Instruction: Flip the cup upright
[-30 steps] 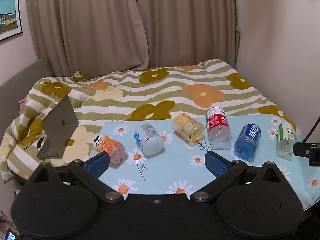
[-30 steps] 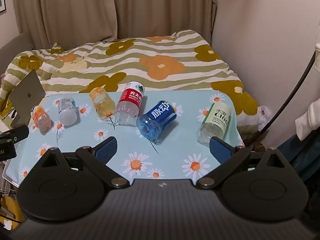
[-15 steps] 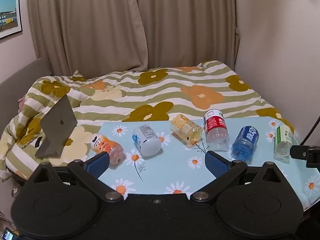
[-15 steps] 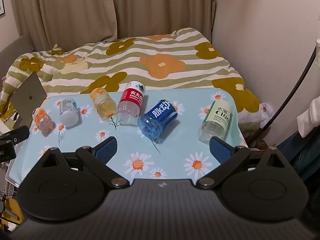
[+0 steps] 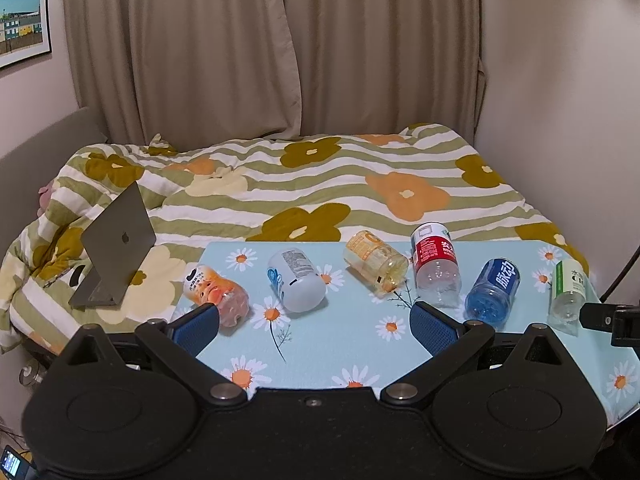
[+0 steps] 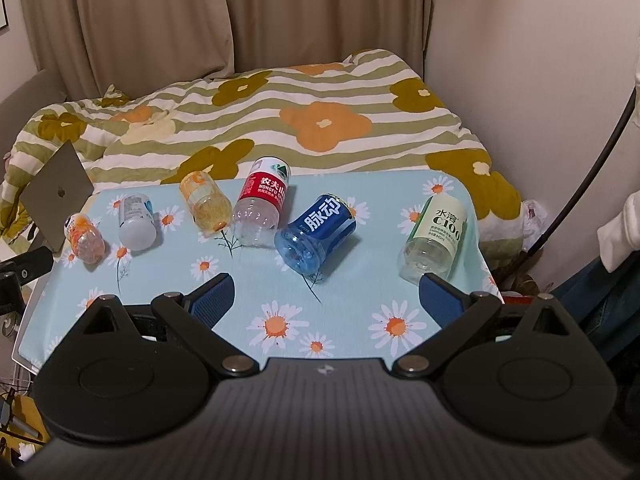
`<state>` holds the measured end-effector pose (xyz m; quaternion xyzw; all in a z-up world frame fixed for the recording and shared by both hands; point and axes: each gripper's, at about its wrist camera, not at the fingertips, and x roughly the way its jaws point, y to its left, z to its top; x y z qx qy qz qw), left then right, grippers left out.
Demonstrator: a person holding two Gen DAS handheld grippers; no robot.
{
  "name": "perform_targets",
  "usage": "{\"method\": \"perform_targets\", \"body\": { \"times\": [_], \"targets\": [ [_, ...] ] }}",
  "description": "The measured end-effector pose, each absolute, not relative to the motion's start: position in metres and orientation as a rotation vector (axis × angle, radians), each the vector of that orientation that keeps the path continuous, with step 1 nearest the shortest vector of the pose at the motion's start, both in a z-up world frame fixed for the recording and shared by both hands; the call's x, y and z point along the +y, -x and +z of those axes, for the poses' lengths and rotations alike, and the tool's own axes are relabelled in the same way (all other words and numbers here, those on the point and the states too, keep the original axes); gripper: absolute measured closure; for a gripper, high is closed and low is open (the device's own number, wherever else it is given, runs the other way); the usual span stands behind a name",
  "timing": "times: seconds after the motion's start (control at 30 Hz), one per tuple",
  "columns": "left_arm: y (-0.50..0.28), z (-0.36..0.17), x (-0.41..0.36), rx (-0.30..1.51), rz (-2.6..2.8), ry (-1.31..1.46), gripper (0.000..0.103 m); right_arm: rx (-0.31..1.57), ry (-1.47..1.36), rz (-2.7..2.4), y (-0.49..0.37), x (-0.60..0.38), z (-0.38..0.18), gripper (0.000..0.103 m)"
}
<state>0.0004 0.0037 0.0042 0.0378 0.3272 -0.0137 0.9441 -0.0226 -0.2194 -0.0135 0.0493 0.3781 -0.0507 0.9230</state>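
Six cut-off plastic bottle cups (image 6: 316, 232) lie sideways on daisy-print surface (image 6: 352, 280); laptop (image 5: 116, 248) at left. Left claw (image 5: 314, 320) & right claw (image 6: 326, 292): jaws apart, empty.

Warm, dim indoor light, soft shadows; sharp focus, fisheye-bent, vignetted corners.

Six cups lie on their sides in a loose row across the bench (image 6: 360, 280). From left to right in the right wrist view: the first cup (image 6: 84, 238), the second cup (image 6: 137, 222), the third cup (image 6: 206, 204), the fourth cup (image 6: 260, 208) just beside it, the fifth cup (image 6: 316, 232), then the sixth cup (image 6: 436, 240) well apart near the right edge. Behind the bench lies the bed (image 6: 320, 120). A laptop (image 6: 56, 192) stands on the bed, left of the bench.
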Motion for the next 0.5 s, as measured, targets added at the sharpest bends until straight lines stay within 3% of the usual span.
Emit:
{"method": "perform_targets", "body": {
  "times": [0.5],
  "targets": [
    [-0.0016,0.0005,0.0045,0.678,-0.024,-0.076,0.000,0.794,-0.111,-0.099,0.0205,-0.2187,-0.0223,0.000]
  ]
}}
